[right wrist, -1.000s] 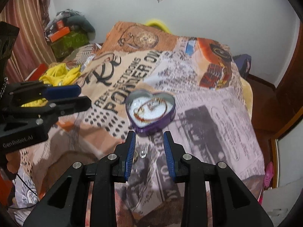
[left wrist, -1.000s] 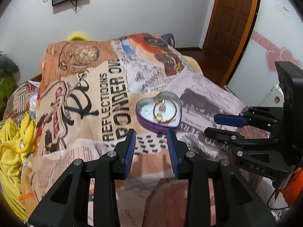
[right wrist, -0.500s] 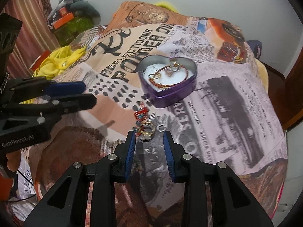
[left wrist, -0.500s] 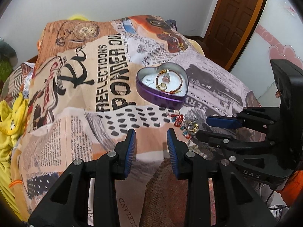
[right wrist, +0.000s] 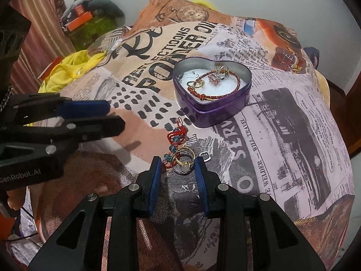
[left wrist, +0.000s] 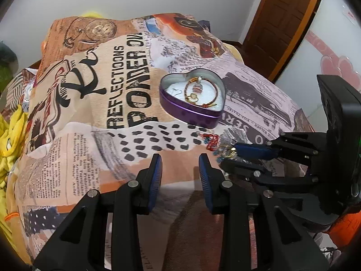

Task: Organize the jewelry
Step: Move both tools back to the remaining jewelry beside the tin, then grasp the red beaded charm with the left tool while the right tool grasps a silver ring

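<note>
A purple heart-shaped tin (right wrist: pixel 225 108) (left wrist: pixel 191 110) sits on the printed bedspread, holding a red-and-gold bangle (right wrist: pixel 216 94), rings and earrings. In front of it lies a small pile: gold rings (right wrist: pixel 182 160), a red beaded piece with blue beads (right wrist: pixel 177 136) and a small silver clasp (right wrist: pixel 205 155). My right gripper (right wrist: pixel 178 169) is open, its fingers on either side of the rings, low over the bedspread. My left gripper (left wrist: pixel 179 167) is open and empty, left of the pile (left wrist: pixel 216 144).
The bedspread (left wrist: pixel 126 94) covers the bed. Yellow cloth (right wrist: pixel 67 72) lies at its left edge, with clutter and a curtain beyond. A wooden door (left wrist: pixel 279 22) stands at the far right. The bed edge drops off at the right.
Both grippers have moved forward and down toward the bed. The right gripper's fingers now straddle the rings in the pile; both stay open.
</note>
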### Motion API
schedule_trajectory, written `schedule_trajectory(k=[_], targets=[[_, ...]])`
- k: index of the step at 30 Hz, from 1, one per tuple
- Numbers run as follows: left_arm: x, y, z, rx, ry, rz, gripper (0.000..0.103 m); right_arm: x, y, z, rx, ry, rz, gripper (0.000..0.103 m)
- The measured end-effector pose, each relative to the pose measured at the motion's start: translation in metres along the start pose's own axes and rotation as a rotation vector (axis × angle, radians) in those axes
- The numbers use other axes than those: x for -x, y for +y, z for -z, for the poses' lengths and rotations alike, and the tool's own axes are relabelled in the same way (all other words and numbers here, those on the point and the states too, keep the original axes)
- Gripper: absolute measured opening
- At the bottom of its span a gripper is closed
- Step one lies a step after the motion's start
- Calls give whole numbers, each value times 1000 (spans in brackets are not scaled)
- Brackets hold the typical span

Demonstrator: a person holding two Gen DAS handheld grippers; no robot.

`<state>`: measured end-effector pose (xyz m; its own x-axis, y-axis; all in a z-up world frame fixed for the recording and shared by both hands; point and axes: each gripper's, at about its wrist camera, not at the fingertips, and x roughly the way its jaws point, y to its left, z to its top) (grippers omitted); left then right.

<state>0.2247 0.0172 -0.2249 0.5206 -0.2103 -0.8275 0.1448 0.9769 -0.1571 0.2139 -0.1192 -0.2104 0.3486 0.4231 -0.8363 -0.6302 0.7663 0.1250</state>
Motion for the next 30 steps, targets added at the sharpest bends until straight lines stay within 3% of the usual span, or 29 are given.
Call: schedule_trajectory(k=[1,18,26,30], targets=[[-1,-3,0,-7,-1,1,33,0,0,1,6,-2,2,20],[-32,-31,2,-35,65,67,32,28,-38,5,-83,-74,45,20],[-37,-33,2,-43,64,63,7,31,-44,9,-108,-81,43,20],[-37,-36,3,-52,59,56,5,33,-45,9,-117,-88,37,20]])
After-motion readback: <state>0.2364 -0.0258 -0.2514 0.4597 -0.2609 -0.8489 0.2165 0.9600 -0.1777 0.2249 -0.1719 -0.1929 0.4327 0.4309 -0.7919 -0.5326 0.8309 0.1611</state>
